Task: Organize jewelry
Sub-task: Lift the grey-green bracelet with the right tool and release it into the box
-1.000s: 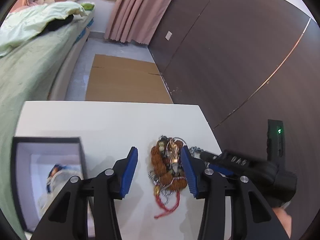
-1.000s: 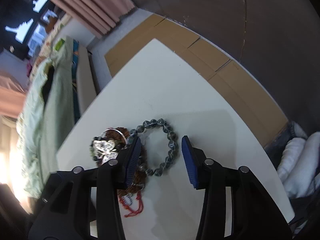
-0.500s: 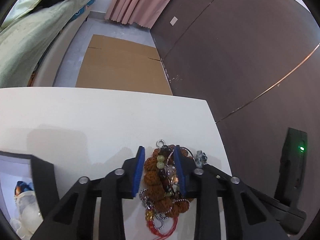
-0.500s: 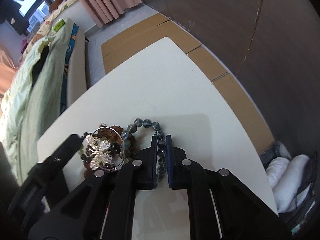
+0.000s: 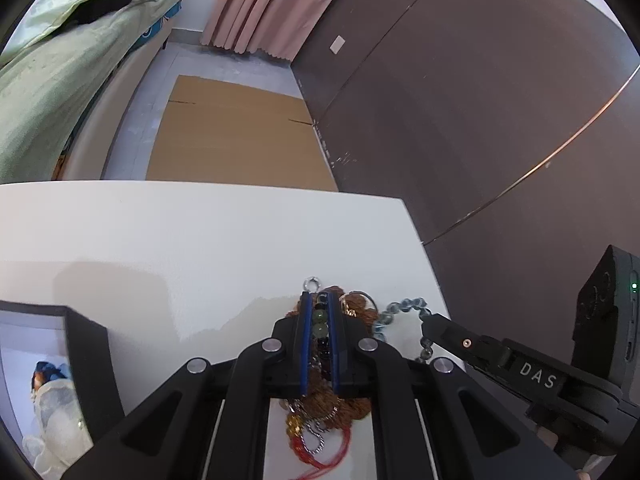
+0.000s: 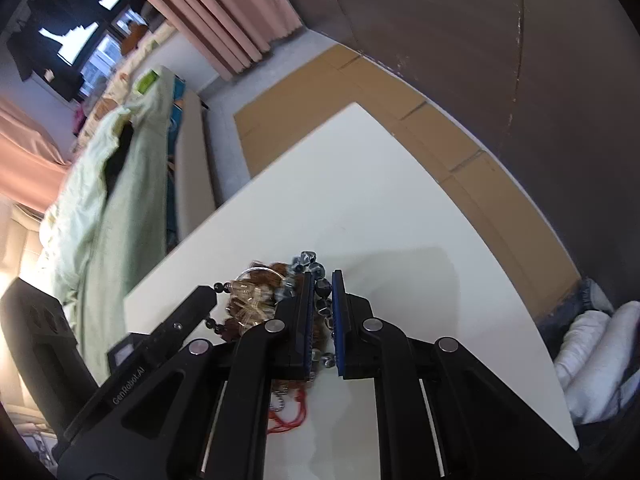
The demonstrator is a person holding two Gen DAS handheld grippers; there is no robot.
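Jewelry pile [image 5: 332, 408] near table's right edge [image 5: 428, 264]; each hand-held gripper clamps a bead strand.

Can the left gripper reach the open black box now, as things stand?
Probably not yet. The left gripper is shut on a green and dark bead strand tangled in the jewelry pile. The black box sits close beside it across bare table.

Each camera rides its own gripper, looking steeply down along the fingers, close over the white table [image 5: 200, 240]. Both share the jewelry pile [image 5: 352, 312] [image 6: 256, 300], the cardboard [image 5: 236, 128] on the floor, the bed [image 6: 132, 184] and the curtain [image 5: 260, 4] beyond.
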